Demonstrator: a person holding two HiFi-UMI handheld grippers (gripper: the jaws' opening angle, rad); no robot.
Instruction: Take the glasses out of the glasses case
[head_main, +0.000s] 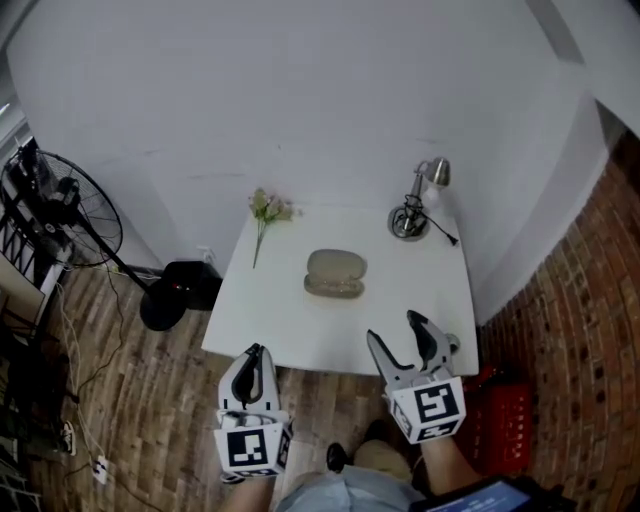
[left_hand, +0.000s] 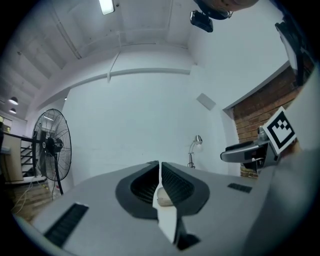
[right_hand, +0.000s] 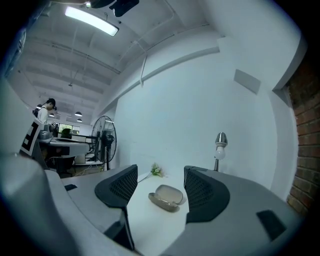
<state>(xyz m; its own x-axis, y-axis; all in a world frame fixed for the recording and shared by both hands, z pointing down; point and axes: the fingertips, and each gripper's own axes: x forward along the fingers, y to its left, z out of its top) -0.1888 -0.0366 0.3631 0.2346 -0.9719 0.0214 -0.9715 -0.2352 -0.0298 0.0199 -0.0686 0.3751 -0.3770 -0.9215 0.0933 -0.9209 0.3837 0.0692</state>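
A beige glasses case (head_main: 335, 273) lies in the middle of the white table (head_main: 420, 310), its lid apparently raised; I cannot see inside it. My right gripper (head_main: 392, 328) hovers open over the table's near edge, right of the case and well short of it. In the right gripper view the case (right_hand: 167, 196) lies ahead between the open jaws of the right gripper (right_hand: 160, 170). My left gripper (head_main: 254, 352) hangs shut just off the near edge, empty. In the left gripper view the left gripper (left_hand: 160, 163) has its jaws closed together, with a sliver of the case (left_hand: 163, 196) showing behind them.
A flower sprig (head_main: 266, 212) lies at the table's far left and a small desk lamp (head_main: 415, 205) stands at its far right. A standing fan (head_main: 75, 220) and a black base (head_main: 175, 290) are on the floor to the left. A red crate (head_main: 505, 415) stands by the brick wall.
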